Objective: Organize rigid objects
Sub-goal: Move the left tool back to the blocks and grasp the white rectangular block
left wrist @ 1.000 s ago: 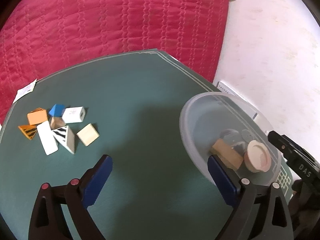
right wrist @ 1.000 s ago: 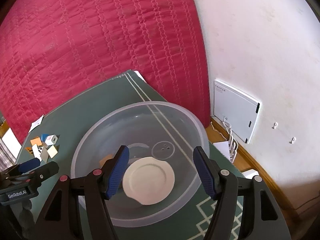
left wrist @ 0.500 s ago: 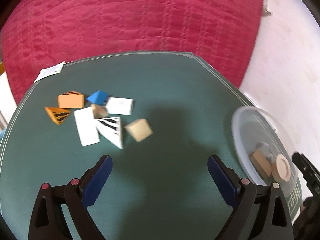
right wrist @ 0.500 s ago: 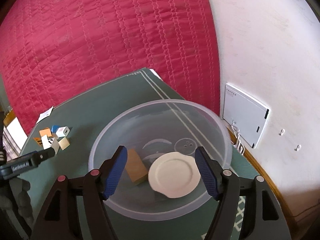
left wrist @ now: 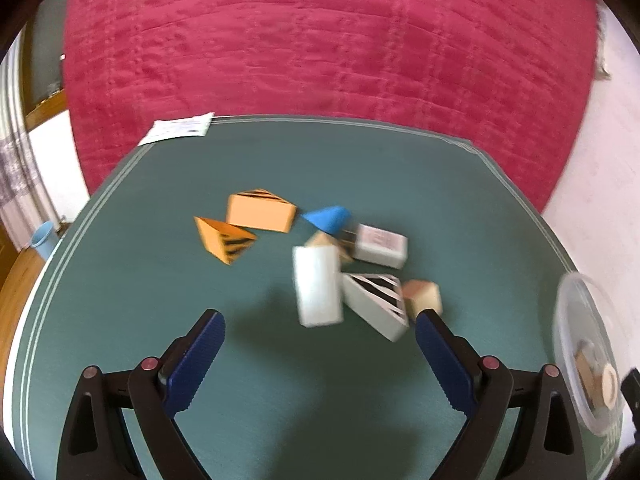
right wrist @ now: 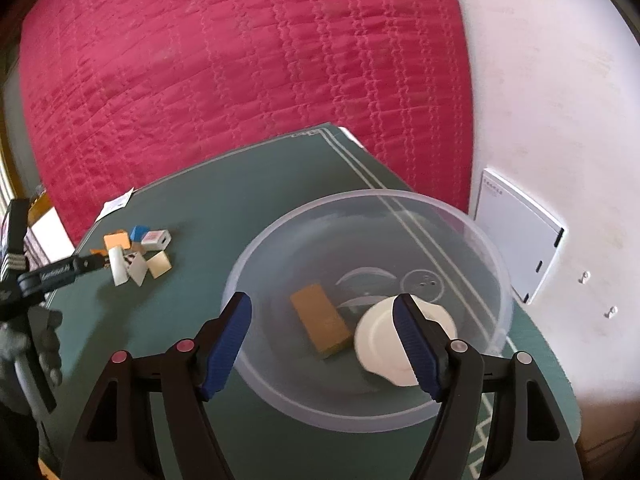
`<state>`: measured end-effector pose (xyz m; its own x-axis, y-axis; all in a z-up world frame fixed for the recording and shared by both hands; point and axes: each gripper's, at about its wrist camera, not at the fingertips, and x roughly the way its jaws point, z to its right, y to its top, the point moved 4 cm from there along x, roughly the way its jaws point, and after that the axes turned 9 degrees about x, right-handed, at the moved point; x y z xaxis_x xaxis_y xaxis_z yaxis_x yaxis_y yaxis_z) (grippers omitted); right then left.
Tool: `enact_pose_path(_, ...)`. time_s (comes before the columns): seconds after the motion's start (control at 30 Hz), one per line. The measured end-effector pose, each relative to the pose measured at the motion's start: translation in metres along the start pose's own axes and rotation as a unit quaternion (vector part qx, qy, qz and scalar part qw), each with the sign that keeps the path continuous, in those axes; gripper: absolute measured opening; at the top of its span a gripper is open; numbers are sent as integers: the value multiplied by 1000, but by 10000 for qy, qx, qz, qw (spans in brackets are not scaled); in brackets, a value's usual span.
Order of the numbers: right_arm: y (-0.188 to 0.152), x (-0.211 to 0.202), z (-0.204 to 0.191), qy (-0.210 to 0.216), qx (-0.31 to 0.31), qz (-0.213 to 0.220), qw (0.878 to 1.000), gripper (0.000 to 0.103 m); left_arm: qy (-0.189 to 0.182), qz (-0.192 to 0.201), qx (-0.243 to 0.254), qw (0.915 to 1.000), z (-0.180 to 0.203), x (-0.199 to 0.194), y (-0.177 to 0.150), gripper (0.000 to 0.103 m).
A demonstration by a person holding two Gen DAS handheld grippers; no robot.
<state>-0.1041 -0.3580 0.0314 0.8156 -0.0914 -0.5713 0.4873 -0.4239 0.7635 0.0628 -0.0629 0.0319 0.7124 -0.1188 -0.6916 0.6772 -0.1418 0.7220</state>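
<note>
Crimson quilted fabric backs a green table [left wrist: 280,380]. Right of centre in the right wrist view, the clear plastic bowl [right wrist: 472,240] holds 1 tan wooden block [right wrist: 322,322] and 1 cream disc [right wrist: 378,340]. At centre of the left wrist view lie about 8 loose blocks, among them a white block [left wrist: 318,284] and a striped wedge [left wrist: 376,300]. Left gripper [left wrist: 320,344]: wide open, empty, nearing the cluster. Right gripper [right wrist: 322,332]: above the bowl, jaws just opening, holding nothing. Best practice: straddle 1 outer block squarely, avoiding its neighbours.
</note>
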Motion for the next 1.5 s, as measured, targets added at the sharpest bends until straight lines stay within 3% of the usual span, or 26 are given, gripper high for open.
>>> enact_pose_path(0.23, 0, 1, -23, 178, -118, -6, 9998, 75, 321, -52, -132, 9994, -24, 20, 11, 98)
enact_pose_path(0.57, -12, 10, -69, 508, -347, -179, 9979, 75, 366, -145, -224, 9990, -28, 46, 11, 98)
enact_pose_path(0.93, -30, 27, -103, 709, -569, -502, 9946, 75, 457, -286, -507, 9973, -60, 50, -4, 98)
enact_pose_path(1.13, -35, 33, -113, 763, -619, -621, 9932, 75, 211, -191, -261, 9993, -42, 46, -1, 98)
enact_pose_path(1.3, -37, 38, -116, 764, -630, -709, 9926, 75, 228, -172, -2, 9996, -25, 48, 5, 98)
enact_pose_path(1.37, -38, 41, -117, 763, -638, -755, 9922, 75, 269, -223, 16, 9994, -23, 53, 7, 95)
enact_pose_path(1.5, -40, 47, -118, 785, -603, -887, 9911, 75, 3, -253, 25, 9997, -20, 59, 11, 72)
